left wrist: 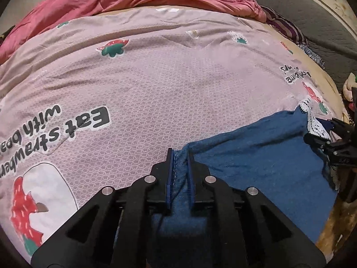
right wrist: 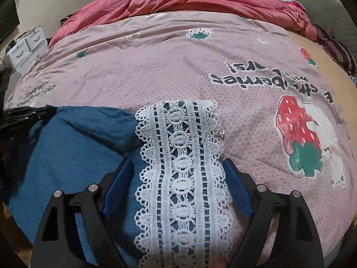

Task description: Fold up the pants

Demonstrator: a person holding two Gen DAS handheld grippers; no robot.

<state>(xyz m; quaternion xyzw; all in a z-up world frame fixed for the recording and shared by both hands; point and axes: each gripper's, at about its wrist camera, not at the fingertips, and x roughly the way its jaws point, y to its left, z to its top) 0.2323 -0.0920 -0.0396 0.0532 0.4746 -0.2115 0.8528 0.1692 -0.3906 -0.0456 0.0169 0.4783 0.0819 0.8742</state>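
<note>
Strawberry-print bedspread [left wrist: 156, 84] underlies blue pants [left wrist: 256, 156]; left jaws pinch them, right jaws gape.

This is a bedroom in a home. A bed [right wrist: 330, 71] fills almost the whole view. It is covered with a mauve quilt cover [left wrist: 156, 84] printed with strawberries and words like "Eat with". Behind it lies a crumpled pink duvet [right wrist: 189, 2]. At the right side of the bed there is a striped purple cloth [left wrist: 287, 29], and next to it a grey upholstered surface [left wrist: 312, 11]. On the left, near a pale wall, stands a small white plastic drawer unit [right wrist: 26, 47], the kind people use for household storage.
</note>
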